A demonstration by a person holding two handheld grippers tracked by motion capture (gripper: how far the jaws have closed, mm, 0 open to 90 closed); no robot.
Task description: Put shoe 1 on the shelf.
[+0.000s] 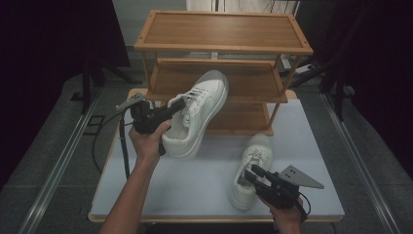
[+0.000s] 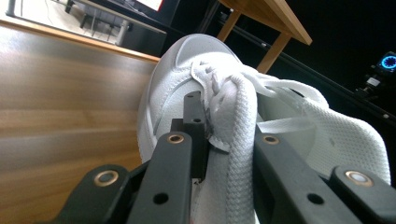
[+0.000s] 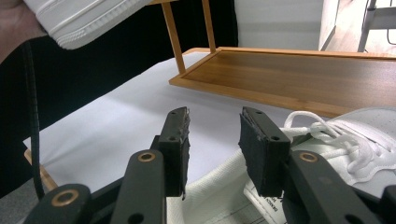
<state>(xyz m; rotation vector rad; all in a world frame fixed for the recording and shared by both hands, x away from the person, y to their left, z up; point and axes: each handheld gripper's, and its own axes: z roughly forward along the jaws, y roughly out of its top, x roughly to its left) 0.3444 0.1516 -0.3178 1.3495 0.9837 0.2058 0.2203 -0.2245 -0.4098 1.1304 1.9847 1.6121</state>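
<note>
**Left tongs holding one shoe aloft, right tongs standing over the other**

The wooden rack (image 1: 221,46) is standing beyond both tongs, at the far edge of the tabletop (image 1: 195,185); its lowest shelf is showing just past the right tongs in the right gripper view. The lifted shoe (image 1: 197,114) is hanging in the air in front of the rack, clear of the tabletop, its toe pointing up and away from the left tongs (image 1: 178,104). Those tongs are clenching on the shoe's tongue and laces (image 2: 240,135), with the white upper bulging around the jaws. The second shoe (image 1: 251,168) is lying on the tabletop, directly under and ahead of the right tongs (image 1: 254,173). The right tongs are standing released, jaws parted over the shoe's opening, with a clear gap between the pads (image 3: 254,144).
</note>
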